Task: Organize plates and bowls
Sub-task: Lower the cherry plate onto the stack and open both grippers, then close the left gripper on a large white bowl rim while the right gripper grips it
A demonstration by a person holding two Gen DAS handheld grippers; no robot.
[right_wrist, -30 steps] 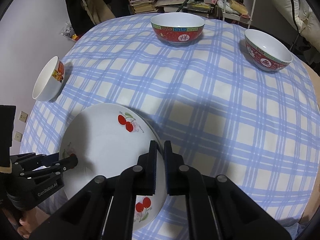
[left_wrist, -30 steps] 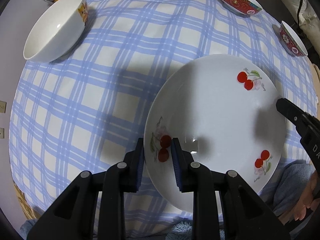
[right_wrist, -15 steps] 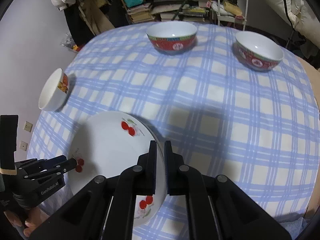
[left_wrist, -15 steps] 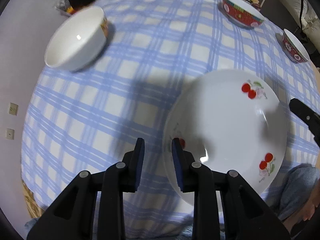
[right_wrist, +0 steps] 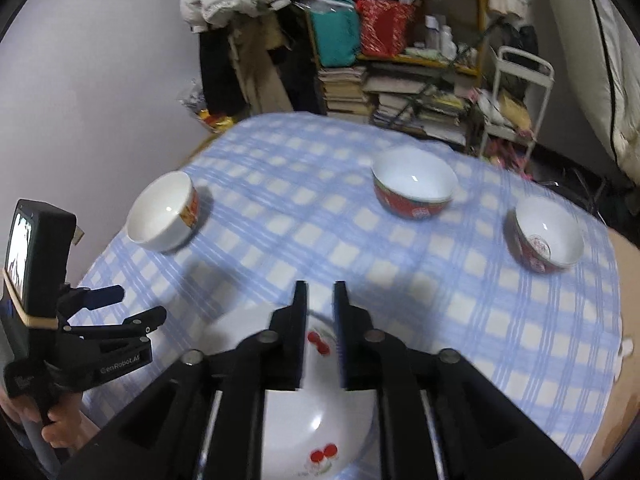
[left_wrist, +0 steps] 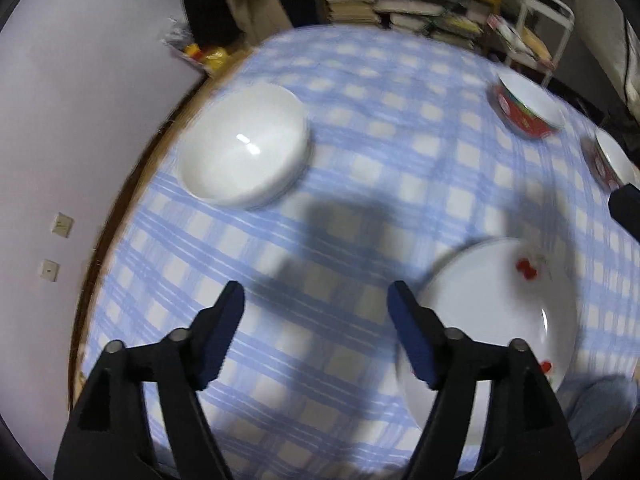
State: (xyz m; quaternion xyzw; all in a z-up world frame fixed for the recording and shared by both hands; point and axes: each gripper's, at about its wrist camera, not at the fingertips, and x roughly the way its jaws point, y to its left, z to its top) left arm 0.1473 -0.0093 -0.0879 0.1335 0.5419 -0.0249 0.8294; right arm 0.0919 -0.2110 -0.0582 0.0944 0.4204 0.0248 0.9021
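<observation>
The cherry-print plate (right_wrist: 296, 412) lies flat on the blue checked tablecloth (right_wrist: 460, 304) at its near edge, set down and free of both tools. The left gripper (left_wrist: 316, 312) has just been opening and stands wide, nothing between its pads; the right gripper (right_wrist: 320, 312) has just been parting slightly above the plate, gripping nothing. Beyond the plate, 3 bowls remain ungathered: the white bowl (right_wrist: 164, 216) far left, 2 red-patterned bowls (right_wrist: 414, 188) (right_wrist: 546, 234) far right. "GenRobot.AI" marks the left gripper's body.
</observation>
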